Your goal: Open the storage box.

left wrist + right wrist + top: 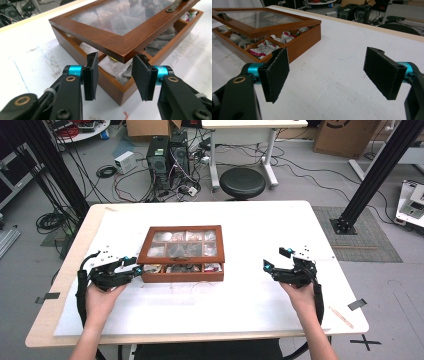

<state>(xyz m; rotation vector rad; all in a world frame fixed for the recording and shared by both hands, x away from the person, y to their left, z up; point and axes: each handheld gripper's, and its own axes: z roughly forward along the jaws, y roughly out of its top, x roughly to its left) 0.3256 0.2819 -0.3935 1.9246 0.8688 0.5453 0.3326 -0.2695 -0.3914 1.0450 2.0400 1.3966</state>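
At far left of high view: black frame posts and coils of cable (pixel 48 221) on grey floor (pixel 30 255). Toward 11 o'clock from table centre, two dark computer towers (pixel 168 154) with a tangle of wires, a small white unit (pixel 125 162) just beside.

White table (pixel 250 295) with pale wooden edge, surface scuffed and marked with faint grey smears, seen closely in both gripper views. Dark tape strip (pixel 47 296) at table's left edge.

Left gripper (pixel 136 268) at 9 o'clock from the wooden box (pixel 181 253), held in the left hand (pixel 102 299), tips right at the box's front left corner. In left gripper view: jaws parted narrowly, the lid (pixel 117 37) corner between them, pads not pressing on it; corner just beside the pads, touching or not cannot be told. Lid with glass pane raised a little above box body, tilted, gap at front. Inside: compartments with crumpled sachets (pixel 265 46) in white, red and green.

Box at table centre, slightly left.

Round black stool (pixel 242 182) at 12 o'clock beyond table, near legs of a white desk (pixel 240 140).

Right gripper (pixel 274 260) at 3 o'clock from box, well apart from it, in the right hand (pixel 300 292); jaws wide, only bare table between them.

Far right: black post (pixel 370 180) on a grey mat (pixel 365 232), cardboard boxes (pixel 345 135) toward 1 o'clock, a black tape cross (pixel 367 341) on floor.
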